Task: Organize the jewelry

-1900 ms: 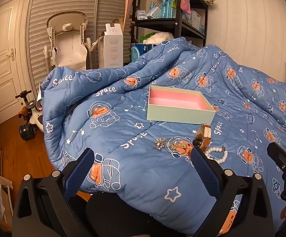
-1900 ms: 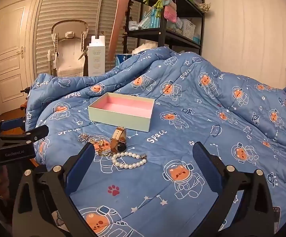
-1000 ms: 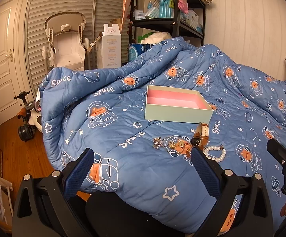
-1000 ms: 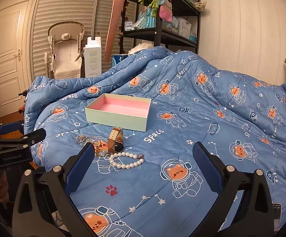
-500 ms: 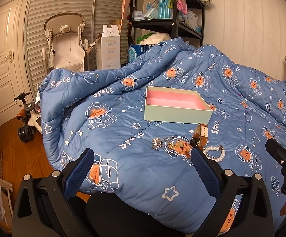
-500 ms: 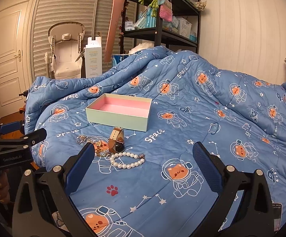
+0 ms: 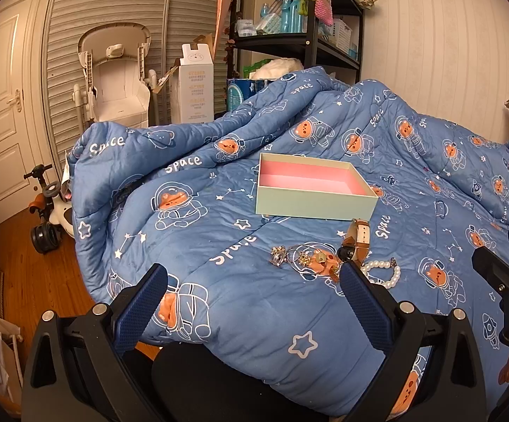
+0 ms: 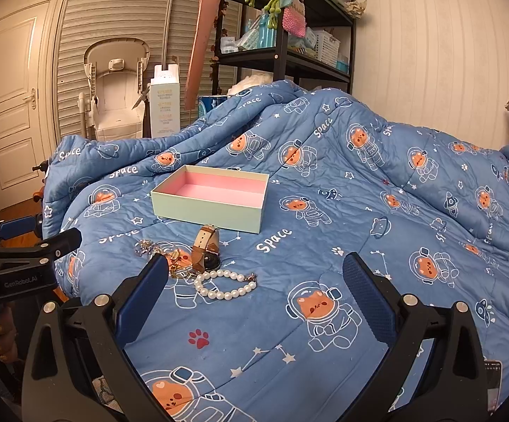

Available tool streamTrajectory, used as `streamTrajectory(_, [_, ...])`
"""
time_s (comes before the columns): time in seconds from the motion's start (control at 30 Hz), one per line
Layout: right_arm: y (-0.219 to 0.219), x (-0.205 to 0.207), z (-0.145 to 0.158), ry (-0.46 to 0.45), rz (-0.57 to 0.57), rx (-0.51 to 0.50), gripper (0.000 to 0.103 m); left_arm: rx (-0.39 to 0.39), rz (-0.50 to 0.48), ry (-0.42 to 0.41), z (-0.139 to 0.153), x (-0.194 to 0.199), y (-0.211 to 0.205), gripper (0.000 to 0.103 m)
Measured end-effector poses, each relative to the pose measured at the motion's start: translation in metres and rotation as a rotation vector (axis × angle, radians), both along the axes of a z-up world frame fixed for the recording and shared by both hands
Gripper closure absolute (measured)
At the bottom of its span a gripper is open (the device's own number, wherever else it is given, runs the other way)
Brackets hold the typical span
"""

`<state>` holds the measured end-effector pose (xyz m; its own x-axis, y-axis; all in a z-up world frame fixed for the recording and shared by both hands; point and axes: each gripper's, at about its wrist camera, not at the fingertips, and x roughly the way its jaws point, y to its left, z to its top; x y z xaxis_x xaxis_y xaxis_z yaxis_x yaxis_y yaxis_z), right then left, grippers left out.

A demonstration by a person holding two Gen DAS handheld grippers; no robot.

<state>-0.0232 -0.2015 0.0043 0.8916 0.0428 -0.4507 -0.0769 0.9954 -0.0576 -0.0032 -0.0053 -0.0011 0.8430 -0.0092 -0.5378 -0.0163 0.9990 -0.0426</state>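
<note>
Both the left claw (image 7: 252, 297) and the right claw (image 8: 254, 286) hang spread wide and empty above the bed's blue quilt (image 8: 377, 211). The jewelry lies in a tight cluster just in front of the open, pink-lined box (image 8: 212, 198): a pearl bracelet (image 8: 224, 285), a brown-strapped watch (image 8: 205, 246) standing on its edge, and small gold and silver pieces (image 7: 303, 256) touching one another. The likely trouble is that a pinch on one piece snags its neighbour, or presses thin chain into the soft padding. The box, resting on yielding fabric, could tip if nudged.
</note>
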Motion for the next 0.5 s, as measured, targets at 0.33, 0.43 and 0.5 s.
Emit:
streamTrajectory(0.33, [-0.0013,0.002,0.0,0.009,-0.001,0.0,0.005,-0.006,-0.012,0.004,0.0007,0.0019,-0.0003,0.007])
streamTrajectory(0.43, [-0.001,0.0029,-0.0007,0.013,-0.002,0.0,0.005,-0.005,-0.016,0.005,-0.0002,0.0017,0.0003,0.007])
streamTrajectory(0.5, [-0.0009,0.003,-0.0009,0.014,-0.003,0.001,0.005,-0.009,-0.02,0.005,-0.0011,0.0017,0.001,0.007])
